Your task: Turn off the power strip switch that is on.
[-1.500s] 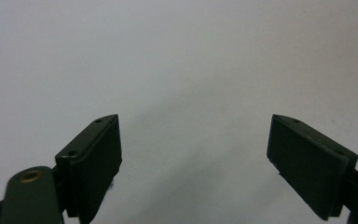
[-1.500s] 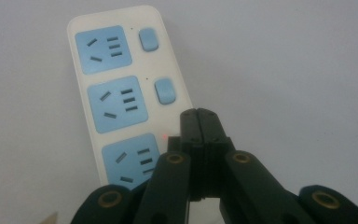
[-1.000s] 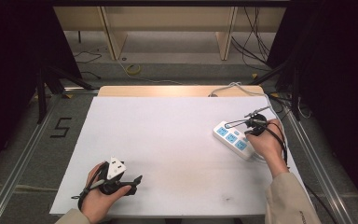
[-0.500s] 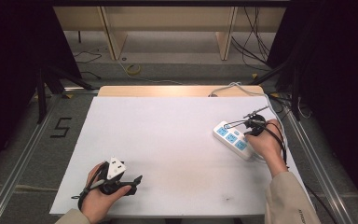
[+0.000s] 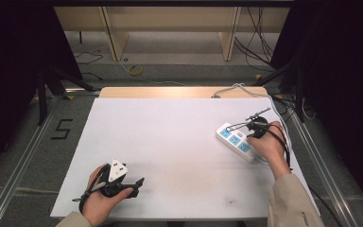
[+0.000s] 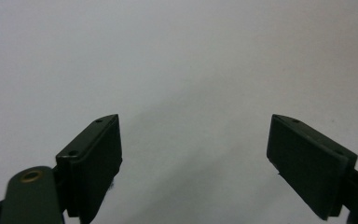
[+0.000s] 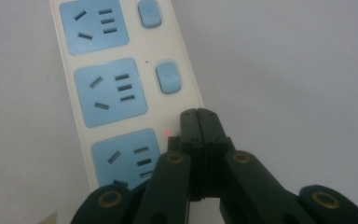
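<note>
A white power strip [image 5: 235,140] with blue sockets lies at the table's right side, angled towards the back left. My right gripper [image 5: 253,130] is shut, and its closed tips [image 7: 200,115] press down on the power strip [image 7: 107,93] where the nearest socket's switch sits. A small red light [image 7: 167,132] glows just left of the tips. Two other blue switches [image 7: 167,77] are uncovered. My left gripper [image 5: 136,184] rests near the table's front left, held in a hand. It is open [image 6: 193,126], with bare white tabletop between its pads.
The white tabletop [image 5: 170,137] stretches between both hands. The strip's white cable [image 5: 234,88] runs off the back edge. Metal rails [image 5: 23,156] flank the table, and a floor mark "5" [image 5: 61,128] lies to the left.
</note>
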Demonstrator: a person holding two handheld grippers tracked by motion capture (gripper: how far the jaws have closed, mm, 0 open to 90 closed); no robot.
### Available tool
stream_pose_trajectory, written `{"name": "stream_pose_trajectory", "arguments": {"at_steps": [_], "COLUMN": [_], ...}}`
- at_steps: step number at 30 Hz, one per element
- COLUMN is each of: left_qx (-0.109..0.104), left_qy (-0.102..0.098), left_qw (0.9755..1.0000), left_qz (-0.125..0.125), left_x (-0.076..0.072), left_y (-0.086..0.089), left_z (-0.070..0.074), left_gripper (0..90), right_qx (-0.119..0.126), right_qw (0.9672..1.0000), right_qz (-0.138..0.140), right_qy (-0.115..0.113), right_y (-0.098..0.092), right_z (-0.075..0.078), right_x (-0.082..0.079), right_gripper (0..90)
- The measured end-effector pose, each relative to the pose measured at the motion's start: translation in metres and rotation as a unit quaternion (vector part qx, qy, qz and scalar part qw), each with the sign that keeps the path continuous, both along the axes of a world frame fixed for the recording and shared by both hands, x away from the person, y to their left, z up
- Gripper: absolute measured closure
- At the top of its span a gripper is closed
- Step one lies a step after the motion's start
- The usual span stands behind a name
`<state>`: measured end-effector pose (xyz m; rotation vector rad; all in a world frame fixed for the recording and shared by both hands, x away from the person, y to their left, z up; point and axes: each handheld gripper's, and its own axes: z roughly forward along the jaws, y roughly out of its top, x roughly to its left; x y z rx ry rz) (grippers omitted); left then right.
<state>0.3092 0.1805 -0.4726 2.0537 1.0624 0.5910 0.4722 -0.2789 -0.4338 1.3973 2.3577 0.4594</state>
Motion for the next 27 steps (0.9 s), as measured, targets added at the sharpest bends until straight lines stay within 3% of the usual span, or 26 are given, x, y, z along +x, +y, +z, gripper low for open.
{"name": "stream_pose_trajectory", "arguments": {"at_steps": [27], "left_qx": [0.0], "left_qy": [-0.002], "left_qw": [1.0], "left_qz": [0.0], "left_x": [-0.0008], "left_y": [-0.0007], "left_z": [0.0004], "left_gripper": [17.7], "right_qx": [-0.008], "right_qw": [0.9999], "right_qz": [-0.007], "right_qy": [0.005], "right_y": [0.003], "right_z": [-0.0006], "right_x": [0.0012], "right_gripper": [90.0]}}
